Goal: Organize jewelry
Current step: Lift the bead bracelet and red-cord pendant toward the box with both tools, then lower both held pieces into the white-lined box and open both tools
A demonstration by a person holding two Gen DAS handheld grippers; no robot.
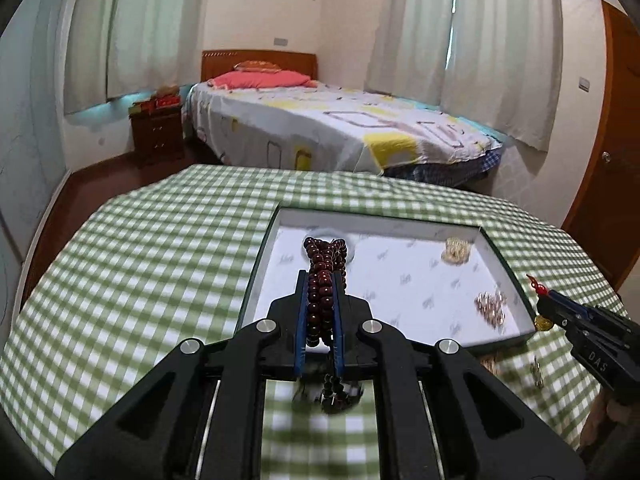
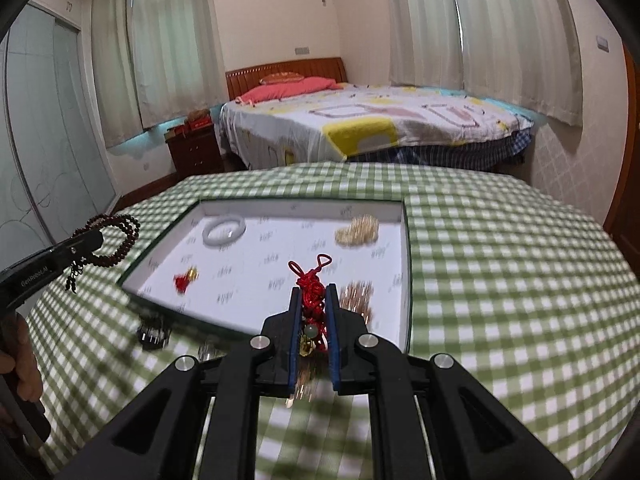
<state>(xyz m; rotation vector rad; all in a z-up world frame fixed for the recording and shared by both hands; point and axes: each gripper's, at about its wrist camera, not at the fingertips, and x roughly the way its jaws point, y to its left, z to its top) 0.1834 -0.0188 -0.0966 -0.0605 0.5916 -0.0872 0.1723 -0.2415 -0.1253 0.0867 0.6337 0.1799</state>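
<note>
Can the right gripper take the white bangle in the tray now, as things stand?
Probably not. The right gripper is shut on the red knot charm, so it has no free grip. The white bangle lies uncovered in the tray, but the charm must be released first.

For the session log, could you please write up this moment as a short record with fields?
surface: table with green checked cloth
container: shallow white-lined tray
left gripper: shut on dark red bead strand
right gripper: shut on red knotted charm
in tray: white bangle, gold-coloured chain pile, small red and gold charm, blurred copper-coloured beads
outside tray: small dark item on the cloth, too blurred to identify
</note>
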